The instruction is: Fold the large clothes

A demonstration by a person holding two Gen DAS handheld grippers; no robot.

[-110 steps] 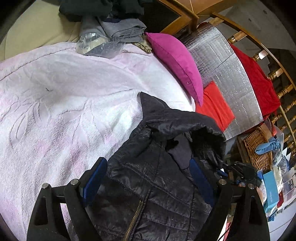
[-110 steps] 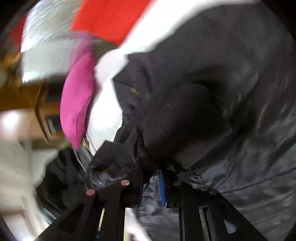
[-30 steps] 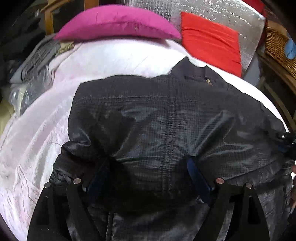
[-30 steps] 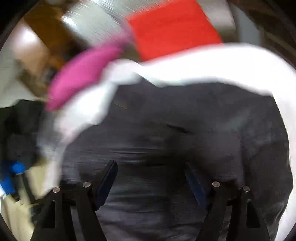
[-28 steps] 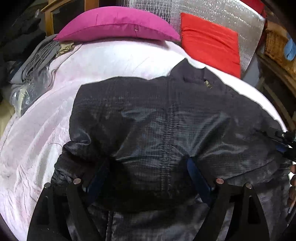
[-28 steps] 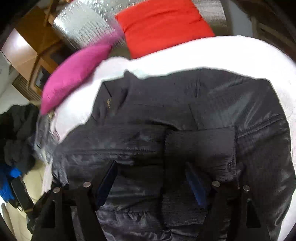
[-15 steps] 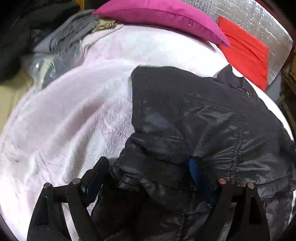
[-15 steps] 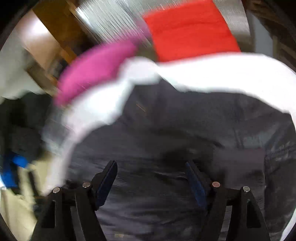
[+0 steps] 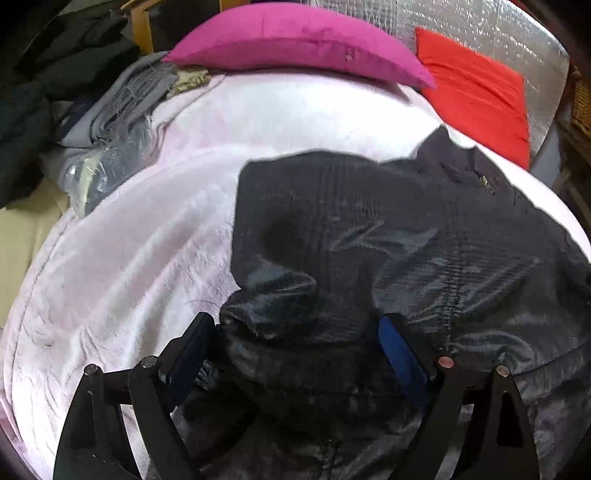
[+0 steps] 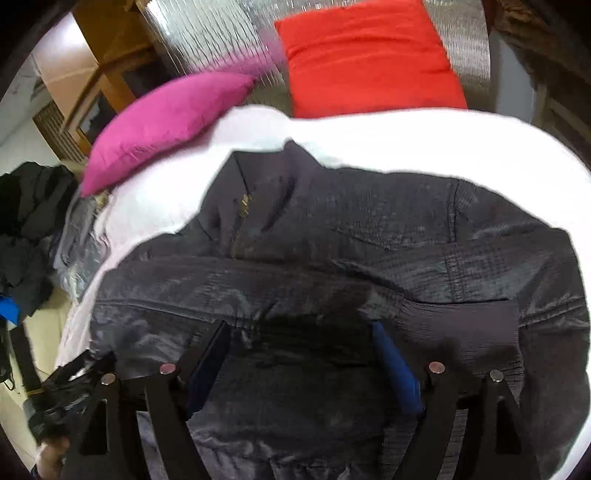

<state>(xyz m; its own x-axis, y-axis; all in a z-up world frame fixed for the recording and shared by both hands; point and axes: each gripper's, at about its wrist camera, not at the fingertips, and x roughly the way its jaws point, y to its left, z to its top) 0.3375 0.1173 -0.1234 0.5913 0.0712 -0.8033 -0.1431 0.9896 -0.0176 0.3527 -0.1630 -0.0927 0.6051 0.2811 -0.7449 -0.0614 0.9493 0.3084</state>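
A dark quilted jacket lies spread on a pale pink blanket, its collar towards the pillows. A folded-over bunch of its fabric sits near the left gripper. My left gripper is open, its blue pads wide apart over that bunch. In the right wrist view the jacket fills the middle, with its zip at the collar. My right gripper is open, low over the jacket's lower part.
A magenta pillow and a red cushion lie at the bed's head against a silver foil mat. Grey folded cloth and a plastic bag sit at the left edge. A wicker basket stands far right.
The left gripper's view has swung back right and nearer the jacket's left side. Both grippers stay open. The jacket's left edge now lies folded inward in a bunch.
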